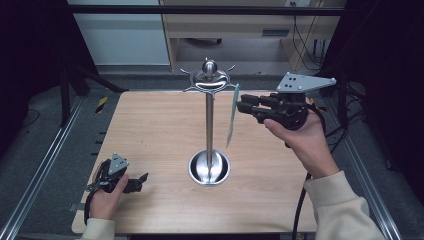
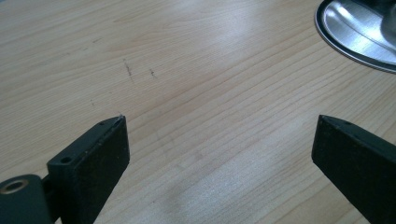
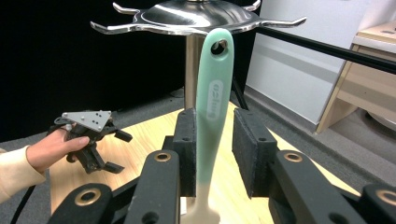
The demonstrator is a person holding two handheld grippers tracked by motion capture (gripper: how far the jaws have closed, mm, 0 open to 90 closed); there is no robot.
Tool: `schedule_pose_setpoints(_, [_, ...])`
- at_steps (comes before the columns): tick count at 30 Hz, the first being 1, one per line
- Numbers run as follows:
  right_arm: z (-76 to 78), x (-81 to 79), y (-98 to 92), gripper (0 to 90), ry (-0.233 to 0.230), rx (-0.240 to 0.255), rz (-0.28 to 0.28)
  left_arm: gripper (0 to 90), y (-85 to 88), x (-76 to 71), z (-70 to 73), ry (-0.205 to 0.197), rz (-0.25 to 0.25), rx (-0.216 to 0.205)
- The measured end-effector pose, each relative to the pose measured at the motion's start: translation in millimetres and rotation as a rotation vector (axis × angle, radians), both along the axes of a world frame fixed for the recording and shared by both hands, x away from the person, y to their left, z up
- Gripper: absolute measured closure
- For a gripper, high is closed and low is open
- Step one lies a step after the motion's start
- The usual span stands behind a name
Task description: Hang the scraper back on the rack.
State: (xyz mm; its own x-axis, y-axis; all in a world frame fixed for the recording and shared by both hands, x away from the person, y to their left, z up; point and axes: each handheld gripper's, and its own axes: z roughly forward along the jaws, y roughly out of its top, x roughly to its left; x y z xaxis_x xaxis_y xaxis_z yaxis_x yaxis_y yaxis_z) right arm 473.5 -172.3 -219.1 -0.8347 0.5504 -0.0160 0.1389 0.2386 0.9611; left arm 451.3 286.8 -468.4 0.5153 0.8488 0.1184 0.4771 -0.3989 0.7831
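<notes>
1. Utensil (image 3: pixel 212 107) – mint-green handle, pale lower end – hangs by its eye hole from a hook of the steel rack (image 1: pixel 209 80); long axis vertical.
2. My right gripper (image 3: pixel 212 154) comes at it level; the handle stands between the jaws. The left pad looks against it, a slim gap shows on the other side – I read the jaws as part-open, no squeeze.
3. Left gripper (image 2: pixel 219 140) rests low over the counter (image 2: pixel 187 70), jaws wide apart, nothing between them, well apart from the rack's base (image 2: pixel 359 32).
4. Right hand is nearer – backing straight away from the hanging handle looks like the call.
</notes>
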Motion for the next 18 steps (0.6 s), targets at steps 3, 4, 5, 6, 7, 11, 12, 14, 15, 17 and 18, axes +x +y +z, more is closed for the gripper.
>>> schedule_pose_setpoints(3, [-0.8, -3.1, -4.3, 70.6, -0.002, 0.007, -0.008, 4.0, -0.5, -0.6, 0.8, -0.003, -0.001, -0.006])
schedule_pose_setpoints(4, [-1.5, -4.8, -6.8, 70.1, -0.002, 0.012, -0.012, 4.0, -0.6, -0.6, 0.9, -0.001, 0.0, -0.003])
schedule_pose_setpoints(5, [-1.9, -5.9, -8.6, 69.6, -0.002, 0.013, -0.018, 4.0, -0.7, -0.3, 0.6, 0.0, -0.002, 0.0])
schedule_pose_setpoints(6, [-2.5, -7.2, -11.0, 69.1, -0.002, 0.011, -0.028, 4.0, -0.7, -0.3, 0.6, 0.0, -0.002, 0.0])
schedule_pose_setpoints(7, [-3.2, -8.2, -13.5, 67.9, -0.004, 0.003, -0.045, 4.0, -0.9, 0.0, 0.0, 0.0, -0.001, 0.006])
schedule_pose_setpoints(11, [-7.5, -10.9, -21.1, 63.6, -0.015, -0.061, -0.133, 3.5, -0.2, -0.5, 0.4, -0.006, 0.009, 0.0])
schedule_pose_setpoints(12, [-8.8, -11.5, -22.1, 62.8, -0.016, -0.07, -0.148, 3.4, 0.2, -0.6, 0.2, -0.004, 0.01, 0.0])
schedule_pose_setpoints(14, [-10.7, -12.7, -23.5, 59.9, -0.022, -0.092, -0.167, 3.4, 0.6, -0.3, -0.2, -0.004, 0.009, 0.002])
schedule_pose_setpoints(15, [-10.7, -12.7, -23.5, 59.9, -0.022, -0.092, -0.167, 3.4, 0.6, -0.3, -0.2, -0.004, 0.009, 0.002])
schedule_pose_setpoints(17, [-12.5, -14.5, -24.8, 56.6, -0.03, -0.102, -0.191, 3.5, -0.1, 0.1, -0.4, -0.002, 0.008, 0.002])
schedule_pose_setpoints(18, [-12.5, -14.5, -24.8, 56.6, -0.03, -0.102, -0.191, 3.5, -0.8, 0.2, -0.7, -0.001, 0.005, 0.004])
